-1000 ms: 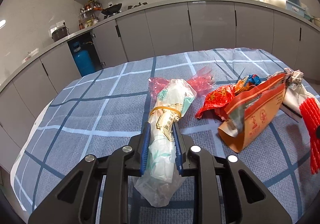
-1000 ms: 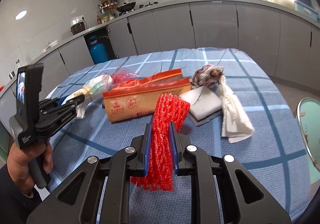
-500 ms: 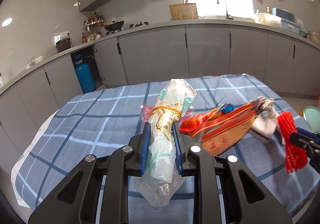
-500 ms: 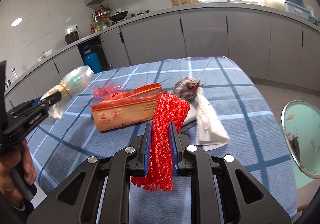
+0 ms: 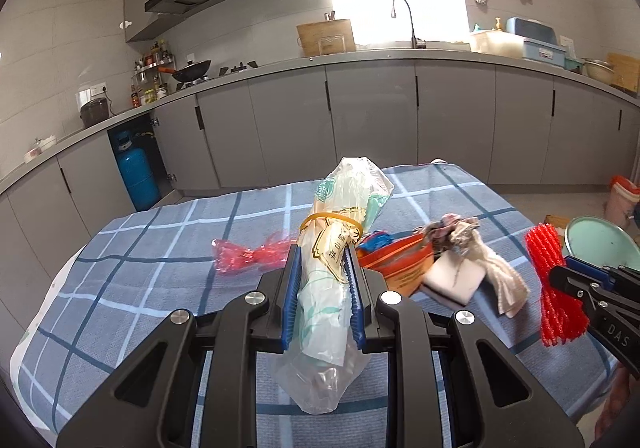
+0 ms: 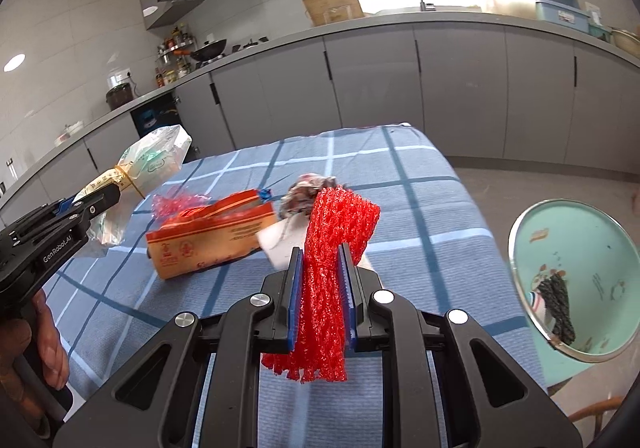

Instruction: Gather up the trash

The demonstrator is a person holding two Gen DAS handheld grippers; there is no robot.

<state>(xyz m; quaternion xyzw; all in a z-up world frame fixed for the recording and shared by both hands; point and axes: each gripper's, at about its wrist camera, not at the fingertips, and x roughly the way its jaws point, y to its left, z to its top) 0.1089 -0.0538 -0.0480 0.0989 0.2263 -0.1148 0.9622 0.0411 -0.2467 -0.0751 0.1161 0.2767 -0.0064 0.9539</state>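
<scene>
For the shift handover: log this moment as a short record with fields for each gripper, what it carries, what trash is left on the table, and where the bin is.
left gripper: shut on the clear plastic bag, held off the table
right gripper: shut on the red foam net, held off the table
left on table: orange paper bag, red cellophane wrapper, white sponge, crumpled rag
table: blue checked cloth
bin: mint green, open, off the table's right edge, some trash inside
</scene>
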